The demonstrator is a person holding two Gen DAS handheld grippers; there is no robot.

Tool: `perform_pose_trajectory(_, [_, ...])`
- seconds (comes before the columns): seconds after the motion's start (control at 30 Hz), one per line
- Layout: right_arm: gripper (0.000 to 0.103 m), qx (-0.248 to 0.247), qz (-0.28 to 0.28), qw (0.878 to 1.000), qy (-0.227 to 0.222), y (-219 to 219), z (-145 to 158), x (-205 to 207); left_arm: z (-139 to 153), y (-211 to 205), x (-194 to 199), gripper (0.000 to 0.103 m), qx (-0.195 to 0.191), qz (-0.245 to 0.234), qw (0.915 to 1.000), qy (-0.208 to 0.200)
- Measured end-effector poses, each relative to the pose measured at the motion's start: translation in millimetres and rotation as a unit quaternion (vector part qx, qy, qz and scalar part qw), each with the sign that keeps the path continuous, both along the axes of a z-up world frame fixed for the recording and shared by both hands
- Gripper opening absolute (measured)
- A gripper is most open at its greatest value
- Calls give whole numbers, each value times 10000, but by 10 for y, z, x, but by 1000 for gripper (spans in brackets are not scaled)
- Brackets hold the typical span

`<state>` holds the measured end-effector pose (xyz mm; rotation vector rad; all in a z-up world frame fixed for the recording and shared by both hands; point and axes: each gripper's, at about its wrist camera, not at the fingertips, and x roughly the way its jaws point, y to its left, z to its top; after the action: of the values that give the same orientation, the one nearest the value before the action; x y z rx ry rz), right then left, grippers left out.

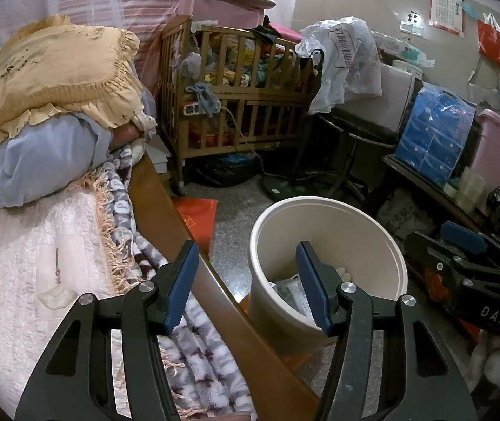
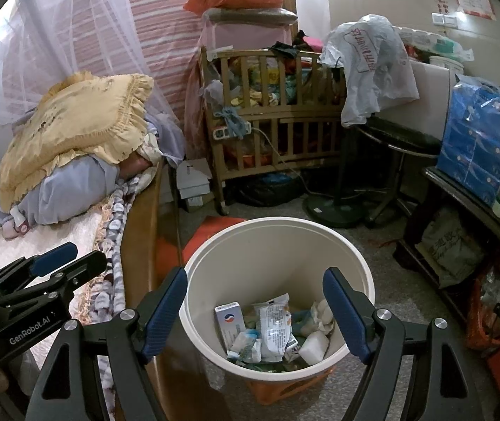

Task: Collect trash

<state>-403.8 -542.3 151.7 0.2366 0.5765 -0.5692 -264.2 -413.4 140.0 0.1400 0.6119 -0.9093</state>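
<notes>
A cream waste bin (image 2: pixel 267 256) stands on the floor beside the bed and holds wrappers, a small white box and tissue (image 2: pixel 274 326). My right gripper (image 2: pixel 255 301) hovers above the bin's mouth, open, with nothing between its blue pads. In the left wrist view the bin (image 1: pixel 320 231) sits just right of the wooden bed rail (image 1: pixel 165 210). My left gripper (image 1: pixel 248 280) is open and empty over the rail and the bin's near edge. The left gripper (image 2: pixel 64 258) also shows at the right view's left edge, and the right gripper (image 1: pixel 439 238) at the left view's right edge.
The bed (image 2: pixel 39 245) with a yellow pillow (image 2: pixel 81 119) fills the left. A wooden crib (image 2: pixel 274 112) full of clothes stands behind. A fan base (image 2: pixel 334 210) and a dark shelf (image 2: pixel 467 193) with a blue package (image 2: pixel 478 144) line the right. Red paper (image 1: pixel 197 217) lies on the floor.
</notes>
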Motion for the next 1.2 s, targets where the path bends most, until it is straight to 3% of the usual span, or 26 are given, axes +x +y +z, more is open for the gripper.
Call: perform_pose_trajectory(1.2, [81,19,99,9999,96,-115,-34,45,2,-2,1,56,-2,19,10000,11])
